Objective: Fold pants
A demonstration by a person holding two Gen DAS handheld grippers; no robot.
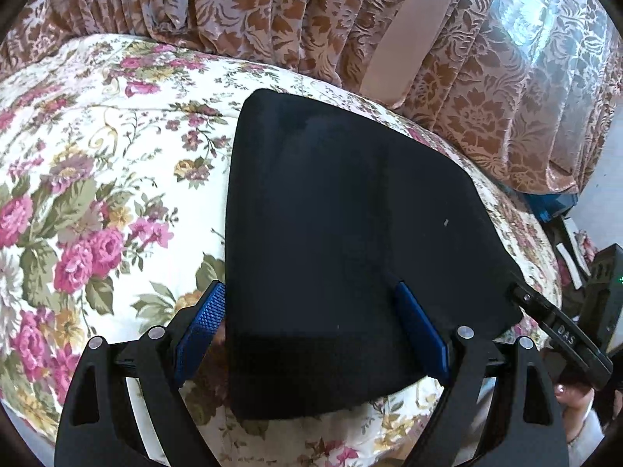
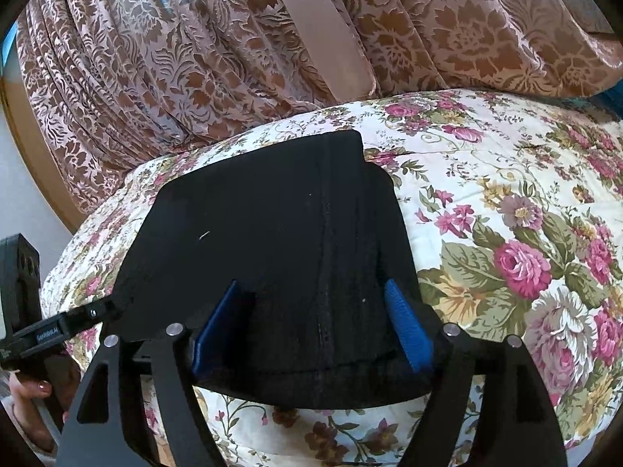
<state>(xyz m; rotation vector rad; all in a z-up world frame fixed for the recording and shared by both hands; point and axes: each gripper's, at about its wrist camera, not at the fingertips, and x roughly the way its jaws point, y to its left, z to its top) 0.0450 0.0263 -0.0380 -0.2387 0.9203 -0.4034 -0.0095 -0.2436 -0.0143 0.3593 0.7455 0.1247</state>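
Observation:
The black pants (image 1: 342,233) lie folded into a compact rectangle on the floral bedspread (image 1: 97,179). My left gripper (image 1: 311,323) is open, its blue pads (image 1: 206,323) spread on either side of the near edge of the pants. In the right wrist view the same folded pants (image 2: 272,241) show a seam running down them. My right gripper (image 2: 311,323) is open too, with its blue pads (image 2: 405,327) wide apart over the near hem. Each gripper also shows at the edge of the other's view, the right gripper (image 1: 560,330) and the left gripper (image 2: 58,330) touching the pants' side corners.
Brown floral curtains (image 1: 428,58) hang right behind the bed, with a plain pink band (image 2: 323,27) in them. A dark box (image 1: 603,295) and clutter sit off the bed's right side. The person's hand (image 2: 35,389) holds the other gripper.

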